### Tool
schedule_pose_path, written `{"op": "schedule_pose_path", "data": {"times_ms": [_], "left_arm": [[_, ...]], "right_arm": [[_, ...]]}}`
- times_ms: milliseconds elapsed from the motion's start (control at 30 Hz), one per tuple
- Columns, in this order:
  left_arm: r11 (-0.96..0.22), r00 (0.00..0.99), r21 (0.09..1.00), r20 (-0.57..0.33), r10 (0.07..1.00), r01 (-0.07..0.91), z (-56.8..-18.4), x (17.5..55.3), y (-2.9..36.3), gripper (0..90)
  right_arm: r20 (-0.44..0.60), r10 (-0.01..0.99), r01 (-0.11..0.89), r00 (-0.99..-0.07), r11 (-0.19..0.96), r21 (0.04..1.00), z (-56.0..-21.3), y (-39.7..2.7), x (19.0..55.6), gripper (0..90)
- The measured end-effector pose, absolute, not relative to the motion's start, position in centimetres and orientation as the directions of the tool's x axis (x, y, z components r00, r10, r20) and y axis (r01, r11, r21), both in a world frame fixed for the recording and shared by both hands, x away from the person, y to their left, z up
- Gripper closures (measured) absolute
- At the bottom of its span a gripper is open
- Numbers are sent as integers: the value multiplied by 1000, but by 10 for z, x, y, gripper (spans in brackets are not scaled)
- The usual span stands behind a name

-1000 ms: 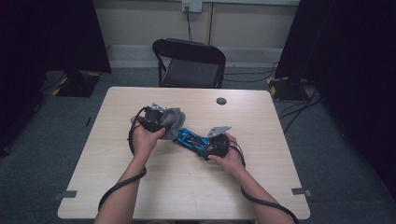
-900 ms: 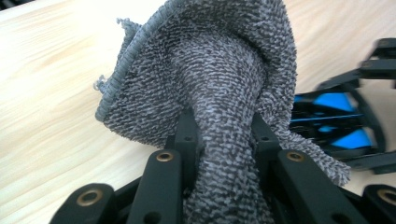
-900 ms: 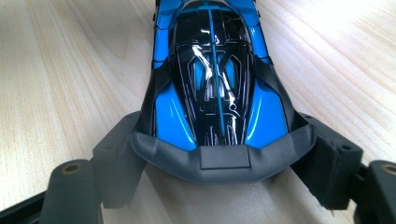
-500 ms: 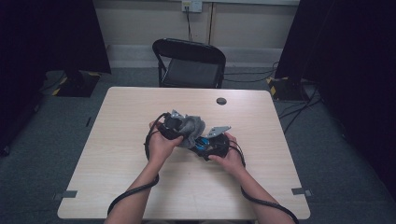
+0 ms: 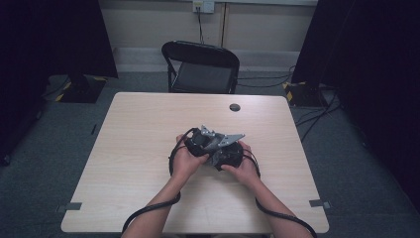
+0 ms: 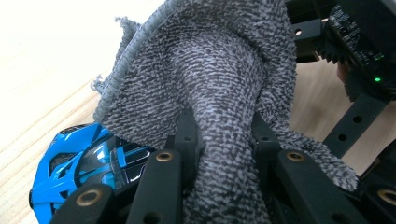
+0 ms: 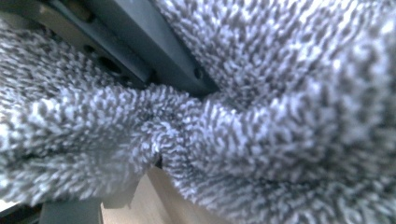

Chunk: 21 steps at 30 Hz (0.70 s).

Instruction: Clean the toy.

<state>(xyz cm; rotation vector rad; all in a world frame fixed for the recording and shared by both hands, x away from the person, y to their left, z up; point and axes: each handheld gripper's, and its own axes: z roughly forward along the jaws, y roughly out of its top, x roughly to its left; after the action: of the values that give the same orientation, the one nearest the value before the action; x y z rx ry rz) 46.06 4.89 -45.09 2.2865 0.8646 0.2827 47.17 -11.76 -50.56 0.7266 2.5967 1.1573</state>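
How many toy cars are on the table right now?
1: a blue toy car lies on the table under the grey cloth pinched by the left gripper. The cloth could hide more.

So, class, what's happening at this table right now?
A person seated at the table holds a gripper in each hand, brought close together near its middle. The left gripper is shut on a bunched grey towel, which is draped over a blue toy car. It looks like the car is being wiped. The right gripper sits at the car's other end with the towel pressed up against its camera; whether it grips the car cannot be told.
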Motion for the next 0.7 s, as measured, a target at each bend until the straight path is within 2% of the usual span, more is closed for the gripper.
{"op": "schedule_pose_path", "data": {"times_ms": [167,700], "left_arm": [[-584,765,650,6,644,486,-451,458,47,712],[-528,712,654,-23,702,542,-448,475,65,712]], "right_arm": [[11,515,352,-857,571,742,-506,-118,472,244],[11,513,352,-858,572,741,-506,-118,472,244]]}}
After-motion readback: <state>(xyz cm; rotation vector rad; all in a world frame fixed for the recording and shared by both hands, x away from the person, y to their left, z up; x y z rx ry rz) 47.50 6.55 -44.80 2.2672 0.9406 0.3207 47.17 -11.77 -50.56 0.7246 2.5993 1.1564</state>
